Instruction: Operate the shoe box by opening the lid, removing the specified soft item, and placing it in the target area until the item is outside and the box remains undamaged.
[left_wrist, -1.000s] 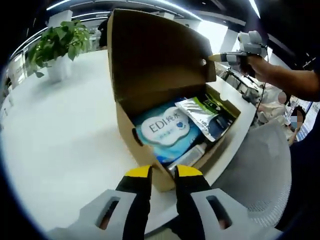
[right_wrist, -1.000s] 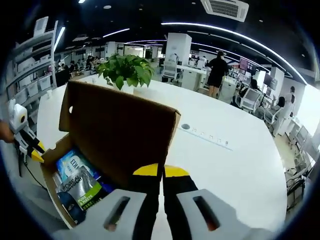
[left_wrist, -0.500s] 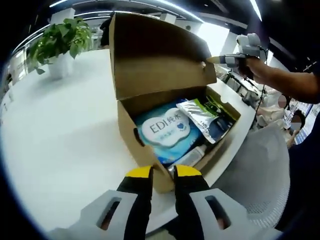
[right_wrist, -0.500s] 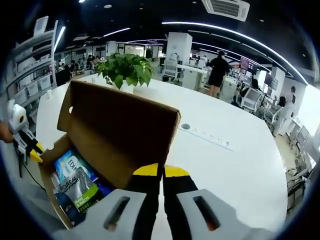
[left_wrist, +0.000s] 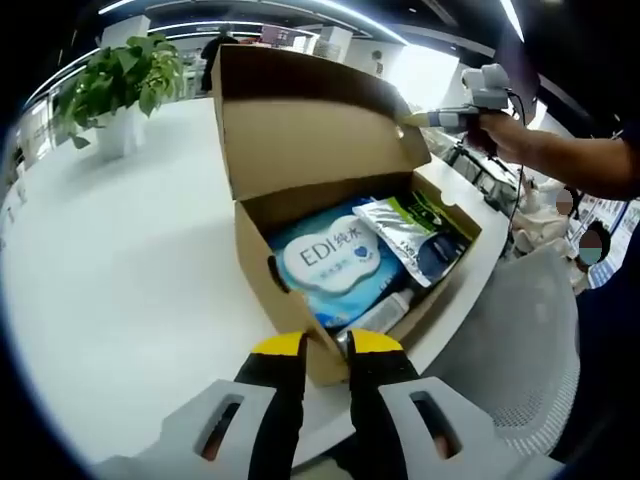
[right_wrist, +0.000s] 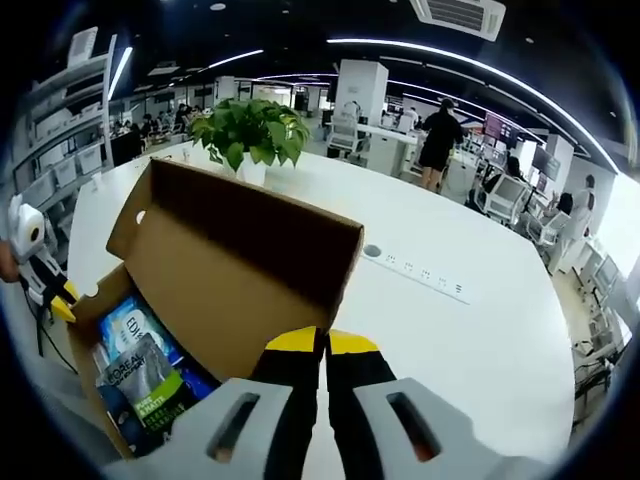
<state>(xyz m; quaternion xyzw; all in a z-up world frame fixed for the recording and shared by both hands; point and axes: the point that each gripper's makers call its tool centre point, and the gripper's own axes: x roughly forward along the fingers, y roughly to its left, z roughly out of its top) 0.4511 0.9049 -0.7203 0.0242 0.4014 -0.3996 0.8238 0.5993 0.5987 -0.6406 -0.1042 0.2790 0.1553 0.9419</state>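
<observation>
Fingers of my right gripper (right_wrist: 323, 343) pinch the raised lid (right_wrist: 240, 262); my left gripper (left_wrist: 325, 345) brackets the shoe box (left_wrist: 285, 300) corner, grip unclear.

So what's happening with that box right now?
A person works two handheld grippers on a cardboard shoe box at the edge of a white table. The right gripper is pinched on the edge of the raised lid, holding it open. The left gripper grips the box's front wall. A blue and white soft pack and silver pouches lie inside; nothing is out yet.
</observation>
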